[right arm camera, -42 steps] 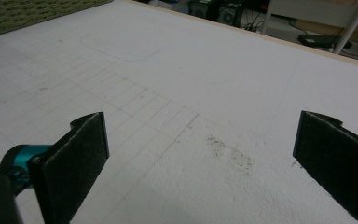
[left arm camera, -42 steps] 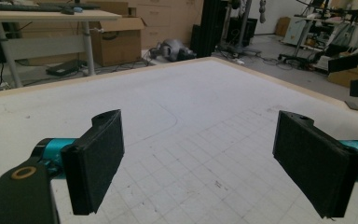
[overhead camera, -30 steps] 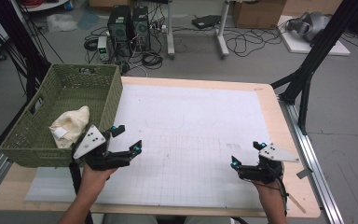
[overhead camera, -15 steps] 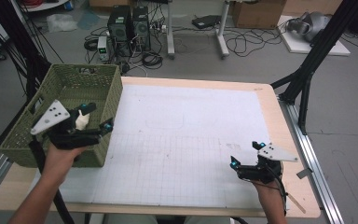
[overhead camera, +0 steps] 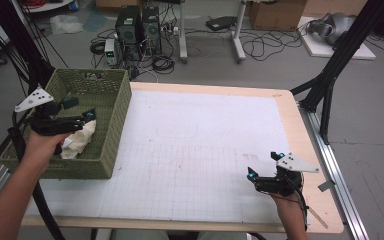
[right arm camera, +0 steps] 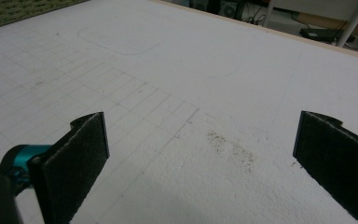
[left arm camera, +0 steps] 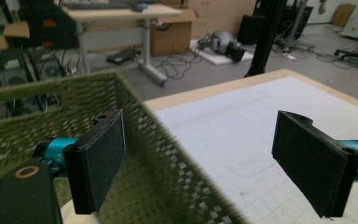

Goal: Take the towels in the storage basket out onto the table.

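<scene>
The left tool (overhead camera: 77, 111), jaws spread wide, is hovering over the green basket (overhead camera: 115, 130), with the cream cloth (overhead camera: 80, 140) lying just below it for a grab. The right tool (overhead camera: 264, 167), equally spread, is idling low over the worktop (overhead camera: 205, 145), well apart.

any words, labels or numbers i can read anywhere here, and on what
None can be read.
Basket, cloth and white mat: no text, just grid lines on the mat.
Computer towers behind the table: labels too small and blurred.
</scene>
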`<state>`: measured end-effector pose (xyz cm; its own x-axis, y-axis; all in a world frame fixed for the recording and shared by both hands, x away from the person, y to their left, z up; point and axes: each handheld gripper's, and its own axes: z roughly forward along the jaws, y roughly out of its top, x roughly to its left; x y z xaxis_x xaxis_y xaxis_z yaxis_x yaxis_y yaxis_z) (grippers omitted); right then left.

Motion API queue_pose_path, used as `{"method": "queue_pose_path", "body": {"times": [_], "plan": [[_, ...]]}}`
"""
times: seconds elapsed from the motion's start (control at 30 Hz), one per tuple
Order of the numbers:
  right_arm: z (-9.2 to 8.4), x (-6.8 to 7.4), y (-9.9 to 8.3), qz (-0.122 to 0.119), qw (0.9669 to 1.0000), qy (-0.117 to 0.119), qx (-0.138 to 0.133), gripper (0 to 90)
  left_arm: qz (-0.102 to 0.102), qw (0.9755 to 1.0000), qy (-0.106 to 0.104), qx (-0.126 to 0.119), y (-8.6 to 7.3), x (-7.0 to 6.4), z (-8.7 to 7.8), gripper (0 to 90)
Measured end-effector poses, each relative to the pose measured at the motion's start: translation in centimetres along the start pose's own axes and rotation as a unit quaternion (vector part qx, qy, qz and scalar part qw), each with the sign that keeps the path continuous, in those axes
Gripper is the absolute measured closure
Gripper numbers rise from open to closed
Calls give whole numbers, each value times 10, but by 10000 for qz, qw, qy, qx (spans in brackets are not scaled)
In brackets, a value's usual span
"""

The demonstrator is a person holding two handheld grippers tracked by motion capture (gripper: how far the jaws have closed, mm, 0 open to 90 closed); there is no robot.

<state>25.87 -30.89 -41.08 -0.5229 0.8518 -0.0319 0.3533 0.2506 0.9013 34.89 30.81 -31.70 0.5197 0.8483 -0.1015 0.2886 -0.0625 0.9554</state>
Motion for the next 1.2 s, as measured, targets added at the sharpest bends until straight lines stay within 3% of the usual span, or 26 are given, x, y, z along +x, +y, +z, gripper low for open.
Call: {"method": "queue_pose_path", "body": {"times": [0.1,0.23,0.3,0.5,0.53,0.57,0.63,0.7,0.8,0.83,0.87,0.9,0.93,1.0,1.1,1.2], "plan": [[1,0,0,-30,10000,2,5,25,-228,9990,246,297,-7,18,6,183],[1,0,-1,-9,10000,-8,13,25,-479,9962,540,477,-13,37,13,182],[1,0,-1,18,10000,-15,25,25,-625,9937,670,653,-17,45,17,181],[1,-2,-1,17,10000,-19,30,25,-703,9832,1005,1351,-29,58,30,183],[1,-2,-1,8,10000,-20,30,25,-791,9771,1102,1639,-34,62,34,200],[1,-2,-2,5,10000,-23,35,25,-791,9771,1102,1639,-34,62,34,200],[1,-2,-2,3,10000,-25,42,25,-842,9700,1226,1921,-40,66,38,200],[1,-3,-2,-10,10000,-28,41,25,-957,9649,1320,2058,-46,69,40,201],[1,-3,-2,-14,10000,-28,32,25,-964,9537,1610,2349,-49,71,42,202],[1,-3,-2,-5,10000,-25,42,25,-1049,9463,1729,2521,-52,73,44,202],[1,-2,-2,-2,10000,-20,39,25,-1049,9463,1729,2521,-52,73,44,203],[1,-2,-2,27,10000,-15,53,25,-1098,9403,1771,2692,-54,74,45,204],[2,-2,-2,-14,10000,-12,43,25,-1098,9403,1771,2692,-54,74,45,206],[2,-2,-2,-12,10000,-6,62,25,-1185,9331,1825,2863,-58,75,48,204],[1,-2,-2,12,10000,-19,51,25,-1290,9184,1918,3212,-63,77,51,193],[1,-2,-2,0,10000,-24,48,25,-1239,9095,1896,3487,-68,77,55,193]]}}
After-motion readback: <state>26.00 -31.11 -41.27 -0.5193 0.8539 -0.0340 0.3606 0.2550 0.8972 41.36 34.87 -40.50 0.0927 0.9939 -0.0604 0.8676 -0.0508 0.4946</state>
